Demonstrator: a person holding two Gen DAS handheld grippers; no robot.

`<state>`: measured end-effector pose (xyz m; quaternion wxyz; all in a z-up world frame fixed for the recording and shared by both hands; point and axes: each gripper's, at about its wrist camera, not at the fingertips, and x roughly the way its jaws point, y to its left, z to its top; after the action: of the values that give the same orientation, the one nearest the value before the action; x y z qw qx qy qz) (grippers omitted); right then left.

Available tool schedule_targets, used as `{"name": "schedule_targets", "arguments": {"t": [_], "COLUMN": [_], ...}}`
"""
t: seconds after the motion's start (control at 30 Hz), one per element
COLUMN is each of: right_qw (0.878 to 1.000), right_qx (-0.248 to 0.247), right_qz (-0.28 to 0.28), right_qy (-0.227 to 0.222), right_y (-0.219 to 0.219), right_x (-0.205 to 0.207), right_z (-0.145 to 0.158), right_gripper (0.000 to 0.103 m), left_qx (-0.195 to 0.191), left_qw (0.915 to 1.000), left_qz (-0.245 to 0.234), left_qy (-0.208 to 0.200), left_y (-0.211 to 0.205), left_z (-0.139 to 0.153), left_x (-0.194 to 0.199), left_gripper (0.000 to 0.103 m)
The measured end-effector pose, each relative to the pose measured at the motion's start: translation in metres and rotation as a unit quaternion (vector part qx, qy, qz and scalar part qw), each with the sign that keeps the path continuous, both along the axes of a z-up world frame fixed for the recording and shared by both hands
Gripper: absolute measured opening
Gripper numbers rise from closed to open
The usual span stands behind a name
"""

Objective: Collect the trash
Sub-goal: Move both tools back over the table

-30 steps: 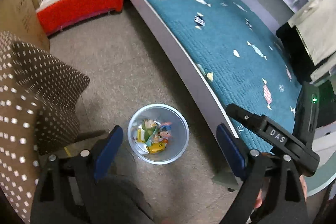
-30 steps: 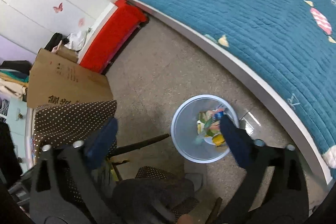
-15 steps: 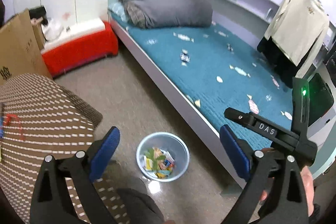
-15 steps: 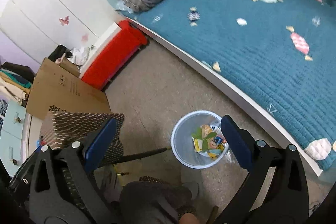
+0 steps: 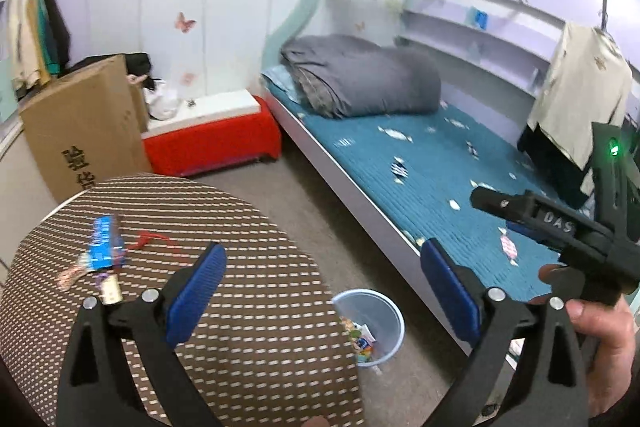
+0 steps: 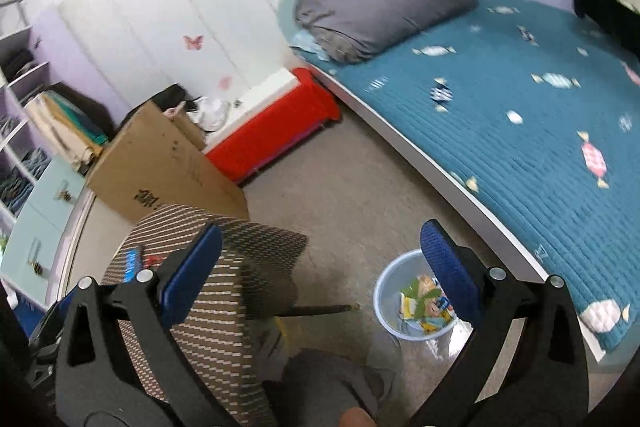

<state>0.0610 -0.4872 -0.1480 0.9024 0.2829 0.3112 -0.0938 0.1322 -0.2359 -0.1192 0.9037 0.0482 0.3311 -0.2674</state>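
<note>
A round brown dotted table (image 5: 248, 307) carries a blue wrapper (image 5: 102, 241), red string (image 5: 154, 239) and small scraps (image 5: 108, 289).

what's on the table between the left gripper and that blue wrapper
In the left wrist view, only bare dotted tablecloth separates the open left gripper from the blue wrapper; a small yellowish scrap lies just below the wrapper.

Bin (image 5: 370, 323) half hidden behind table (image 5: 240, 307); wrappers (image 5: 102, 247) blurred.
</note>
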Motion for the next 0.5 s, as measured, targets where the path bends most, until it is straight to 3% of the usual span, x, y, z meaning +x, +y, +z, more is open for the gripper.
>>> {"name": "schedule_targets", "arguments": {"t": [0.27,0.5], "right_qw": [0.996,0.987], "right_qx": [-0.043,-0.075], "right_qz": [0.069,0.143], "right_qy": [-0.021,-0.013], "right_y": [0.068,0.140], "right_x": [0.018,0.046], "right_z": [0.035,0.033], "right_gripper": [0.097,0.097], "left_qx": [-0.020,-0.029], "left_qw": [0.9987,0.9952], "left_qz": [0.045,0.093], "left_qy": [-0.013,-0.012], "left_y": [0.076,0.144], "left_z": [0.012,0.003], "left_x": [0.001,0.011], "left_gripper": [0.096,0.096]}}
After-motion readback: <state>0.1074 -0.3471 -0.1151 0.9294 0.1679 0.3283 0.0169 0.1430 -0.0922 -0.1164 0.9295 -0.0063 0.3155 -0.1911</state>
